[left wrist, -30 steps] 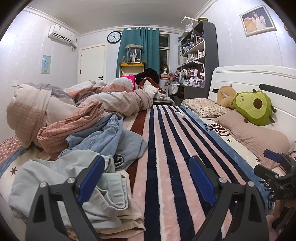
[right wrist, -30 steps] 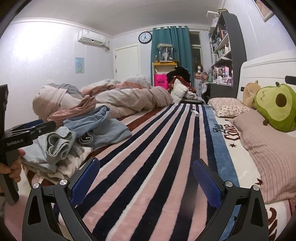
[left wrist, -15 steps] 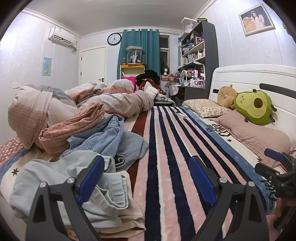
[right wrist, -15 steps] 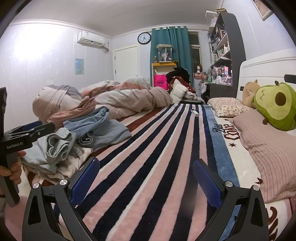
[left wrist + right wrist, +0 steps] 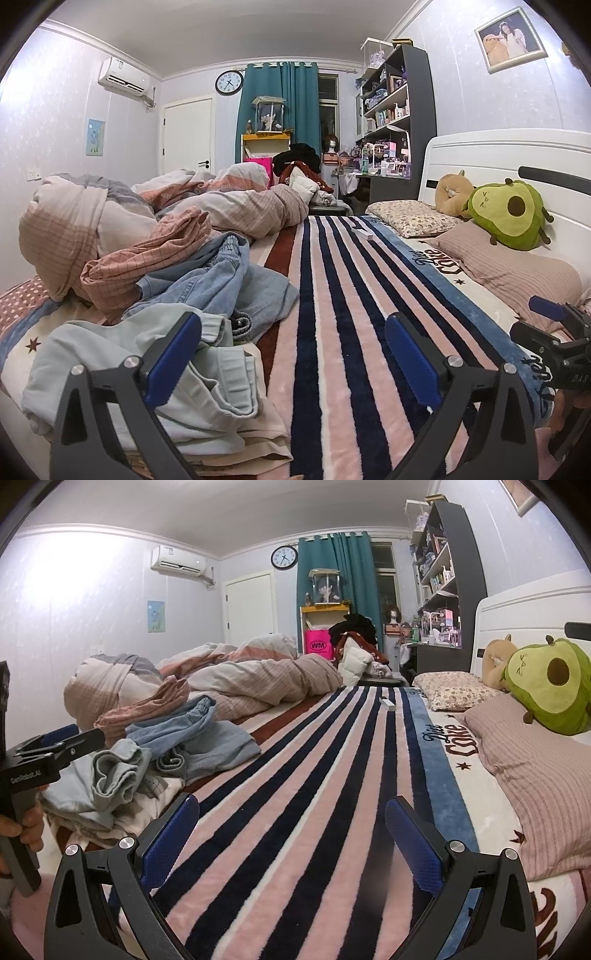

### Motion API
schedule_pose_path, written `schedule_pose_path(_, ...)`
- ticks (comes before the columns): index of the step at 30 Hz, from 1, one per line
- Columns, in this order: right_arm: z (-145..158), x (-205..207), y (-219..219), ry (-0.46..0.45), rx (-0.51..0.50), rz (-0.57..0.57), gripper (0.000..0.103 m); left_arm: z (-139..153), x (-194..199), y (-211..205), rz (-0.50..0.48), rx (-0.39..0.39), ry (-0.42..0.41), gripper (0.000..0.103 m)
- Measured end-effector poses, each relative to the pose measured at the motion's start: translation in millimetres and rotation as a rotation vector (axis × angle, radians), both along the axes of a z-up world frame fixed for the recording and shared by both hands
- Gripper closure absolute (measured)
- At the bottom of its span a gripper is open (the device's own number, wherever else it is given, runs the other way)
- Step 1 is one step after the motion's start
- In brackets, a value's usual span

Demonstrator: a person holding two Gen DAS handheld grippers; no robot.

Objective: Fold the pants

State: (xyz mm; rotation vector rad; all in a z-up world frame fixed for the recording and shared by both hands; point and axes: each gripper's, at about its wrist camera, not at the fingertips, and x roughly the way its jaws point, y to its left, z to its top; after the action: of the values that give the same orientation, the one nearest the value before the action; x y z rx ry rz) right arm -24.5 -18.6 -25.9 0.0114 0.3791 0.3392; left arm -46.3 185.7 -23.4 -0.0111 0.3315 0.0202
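My left gripper [image 5: 291, 350] hangs with its jaws spread wide and nothing between them, low over the striped blanket [image 5: 332, 295]; its left finger [image 5: 173, 354] overlaps the pale blue-grey pants [image 5: 122, 369] in view, though I cannot tell whether it touches them. My right gripper [image 5: 291, 834] is equally wide open and empty, above bare stripes. From there I see the left gripper [image 5: 44, 753] at the frame's left edge, beside the clothes pile. Those pale pants lie crumpled on top of a cream garment [image 5: 229, 443] near the bed's edge. Just behind them sits a heap of light denim jeans [image 5: 221, 280], then a pink checked cloth [image 5: 140, 266] and the bunched duvet [image 5: 236, 210]. On the right, pillows [image 5: 517, 266] and an avocado plush [image 5: 509, 214] rest against the headboard, well apart from the pile.
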Motion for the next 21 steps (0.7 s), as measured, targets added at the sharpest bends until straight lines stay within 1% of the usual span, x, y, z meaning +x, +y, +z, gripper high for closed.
schedule_pose_path(21,0.3,0.3,0.8,0.002,0.004,-0.003,0.002,0.4,0.9,1.5,0.005,0.002,-0.003,0.002)
